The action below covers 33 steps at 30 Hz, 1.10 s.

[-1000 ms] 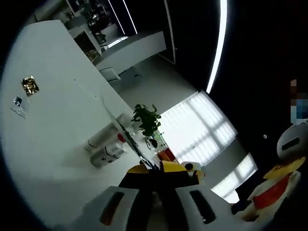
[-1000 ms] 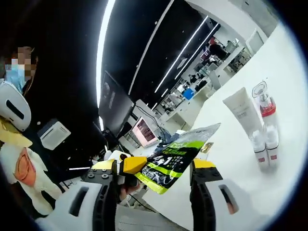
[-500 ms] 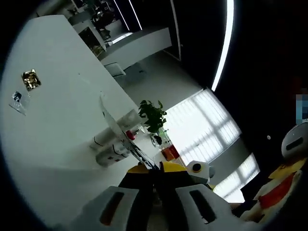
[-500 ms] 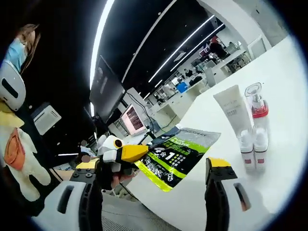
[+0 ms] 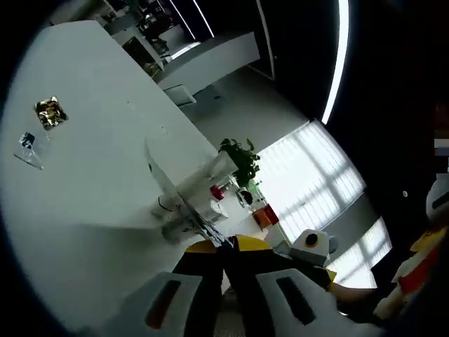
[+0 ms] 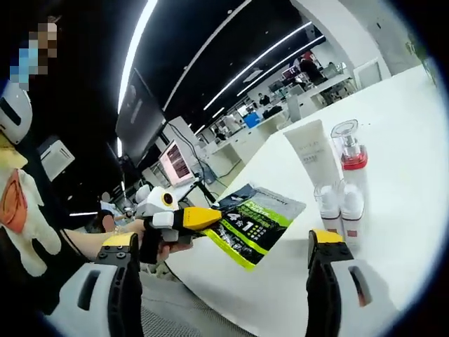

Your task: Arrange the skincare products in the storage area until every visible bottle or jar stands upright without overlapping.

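The green-and-black pouch point(image 6: 254, 222) bears a large white "1" among small print too fine to read, and the tube's point(image 6: 309, 151) faint lettering cannot be made out.

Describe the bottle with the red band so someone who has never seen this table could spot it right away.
On the white table, a cluster of skincare products stands upright. Beside the tall white tube and behind two small white bottles is the pump bottle, the one with a clear cap and a red collar.
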Each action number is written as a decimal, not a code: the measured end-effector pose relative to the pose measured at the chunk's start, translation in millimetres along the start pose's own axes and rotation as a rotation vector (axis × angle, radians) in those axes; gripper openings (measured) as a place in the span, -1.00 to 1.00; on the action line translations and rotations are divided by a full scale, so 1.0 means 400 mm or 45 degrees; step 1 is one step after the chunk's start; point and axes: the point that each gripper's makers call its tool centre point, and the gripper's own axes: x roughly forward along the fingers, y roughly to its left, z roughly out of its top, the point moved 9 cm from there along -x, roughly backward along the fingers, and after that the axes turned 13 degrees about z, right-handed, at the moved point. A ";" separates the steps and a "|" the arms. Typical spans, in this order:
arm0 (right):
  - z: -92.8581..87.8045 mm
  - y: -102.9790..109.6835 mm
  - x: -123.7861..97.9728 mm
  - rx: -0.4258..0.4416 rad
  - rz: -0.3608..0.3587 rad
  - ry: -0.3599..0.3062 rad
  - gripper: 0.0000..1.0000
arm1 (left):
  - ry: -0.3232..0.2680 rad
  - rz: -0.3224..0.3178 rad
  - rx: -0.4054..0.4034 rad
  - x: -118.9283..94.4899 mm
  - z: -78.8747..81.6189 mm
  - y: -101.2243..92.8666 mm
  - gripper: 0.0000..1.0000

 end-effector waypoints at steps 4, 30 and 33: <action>0.001 -0.014 -0.017 -0.009 -0.039 0.013 0.99 | 0.018 0.024 0.010 0.019 -0.011 0.020 -1.00; -0.005 -0.060 -0.102 -0.067 -0.225 0.095 0.99 | 0.212 0.330 0.279 0.101 -0.070 0.140 -1.00; -0.006 -0.059 -0.106 -0.064 -0.220 0.090 0.99 | 0.235 0.396 0.433 0.104 -0.074 0.151 -1.00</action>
